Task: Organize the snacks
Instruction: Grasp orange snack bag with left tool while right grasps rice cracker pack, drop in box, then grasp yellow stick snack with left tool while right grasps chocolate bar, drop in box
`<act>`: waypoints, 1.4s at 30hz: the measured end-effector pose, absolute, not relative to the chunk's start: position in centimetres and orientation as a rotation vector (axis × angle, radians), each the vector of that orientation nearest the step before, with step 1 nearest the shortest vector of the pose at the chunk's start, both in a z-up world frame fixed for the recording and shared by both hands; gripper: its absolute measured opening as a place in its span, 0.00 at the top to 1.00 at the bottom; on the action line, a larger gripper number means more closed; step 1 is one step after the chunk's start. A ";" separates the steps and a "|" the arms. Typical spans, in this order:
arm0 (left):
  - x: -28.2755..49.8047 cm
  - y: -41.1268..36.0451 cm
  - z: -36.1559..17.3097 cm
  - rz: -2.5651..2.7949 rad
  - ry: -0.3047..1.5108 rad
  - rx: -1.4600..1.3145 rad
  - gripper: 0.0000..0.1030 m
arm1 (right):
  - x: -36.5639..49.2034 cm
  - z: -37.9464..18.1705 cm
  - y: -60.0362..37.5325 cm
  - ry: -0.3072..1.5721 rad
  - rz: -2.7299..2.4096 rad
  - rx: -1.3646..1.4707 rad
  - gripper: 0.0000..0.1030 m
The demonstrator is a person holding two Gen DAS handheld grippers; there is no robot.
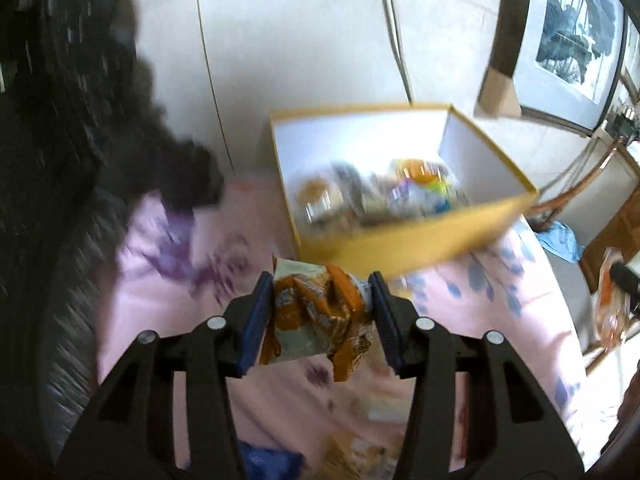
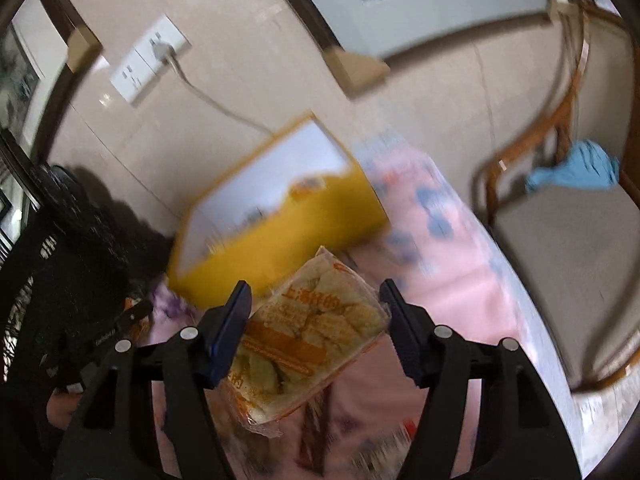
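Two grippers (image 1: 320, 292) (image 2: 316, 300), two packets (image 1: 320, 316) (image 2: 312, 340); one box (image 1: 400, 240).

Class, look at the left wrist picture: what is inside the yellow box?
The yellow box holds a blurred heap of wrapped snacks, clear, orange and pale blue wrappers among them. What lies beneath that heap cannot be seen; the near wall hides its front edge.
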State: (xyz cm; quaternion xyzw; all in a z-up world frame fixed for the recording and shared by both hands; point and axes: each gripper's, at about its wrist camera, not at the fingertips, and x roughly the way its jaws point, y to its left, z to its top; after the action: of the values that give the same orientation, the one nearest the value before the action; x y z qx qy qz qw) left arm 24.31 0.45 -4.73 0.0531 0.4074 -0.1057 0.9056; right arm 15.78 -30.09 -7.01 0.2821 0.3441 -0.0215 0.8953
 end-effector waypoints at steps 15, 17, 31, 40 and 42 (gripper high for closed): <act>36.8 -5.5 -2.6 -0.339 0.733 0.231 0.52 | 33.0 -2.2 -28.5 0.635 0.056 0.495 0.35; 37.5 -6.0 -3.6 -0.315 0.742 0.253 0.38 | 34.0 -3.0 -28.4 0.654 0.055 0.506 0.28; 20.6 -4.9 -12.3 -0.216 0.648 0.528 0.02 | 17.7 -16.6 -24.5 1.051 0.051 0.333 0.01; 25.2 -7.4 -20.5 -0.341 0.967 0.436 0.03 | 14.1 -17.7 -28.7 1.102 -0.123 0.435 0.01; 25.5 -7.0 -21.7 -0.389 1.016 0.382 0.23 | 13.3 -16.2 -28.4 1.037 -0.150 0.363 0.01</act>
State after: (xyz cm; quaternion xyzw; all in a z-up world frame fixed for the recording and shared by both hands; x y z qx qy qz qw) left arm 25.46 -7.01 -21.72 0.1804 0.4802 -0.1837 0.8385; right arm 13.34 -28.41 -16.24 0.1724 0.4925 -0.0714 0.8500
